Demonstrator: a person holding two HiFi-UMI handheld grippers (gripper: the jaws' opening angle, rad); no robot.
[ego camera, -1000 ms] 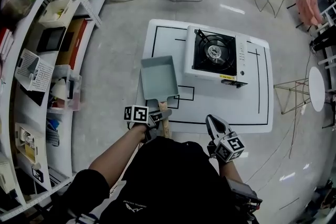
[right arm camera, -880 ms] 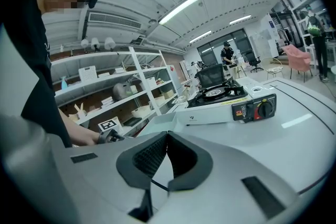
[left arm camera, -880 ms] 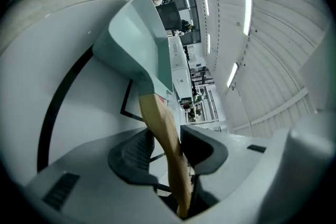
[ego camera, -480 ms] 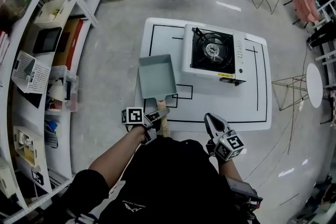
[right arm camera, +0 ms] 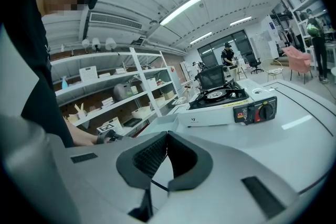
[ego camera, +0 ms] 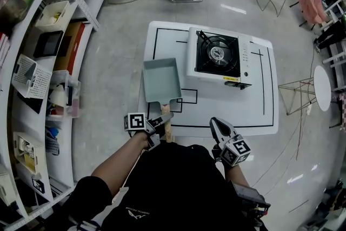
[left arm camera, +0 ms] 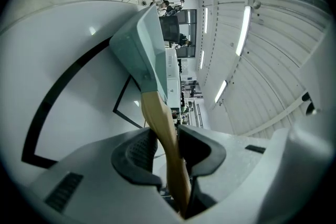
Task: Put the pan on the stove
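Pinching pan [ego camera: 161, 81] handle [left arm camera: 164, 131], left gripper [ego camera: 165, 117] just closed | right gripper [ego camera: 219, 126] pressed together | stove [ego camera: 219, 57] label [ego camera: 232, 78] unreadable | white lined table [ego camera: 259, 103], shelves [ego camera: 32, 62] left

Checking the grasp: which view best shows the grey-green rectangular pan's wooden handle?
Left gripper view: the wooden handle fills the centre, the left gripper's jaws just closed onto it. Head view: a short stub; right gripper view, nothing clear.

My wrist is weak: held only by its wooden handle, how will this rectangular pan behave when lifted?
The left gripper, whose jaws have just been closing on the handle, grips well behind the pan body, so it will probably droop nose-down. The smooth, rounded wood may twist in the grip. The pan looks thin-walled and empty, so it is likely light.
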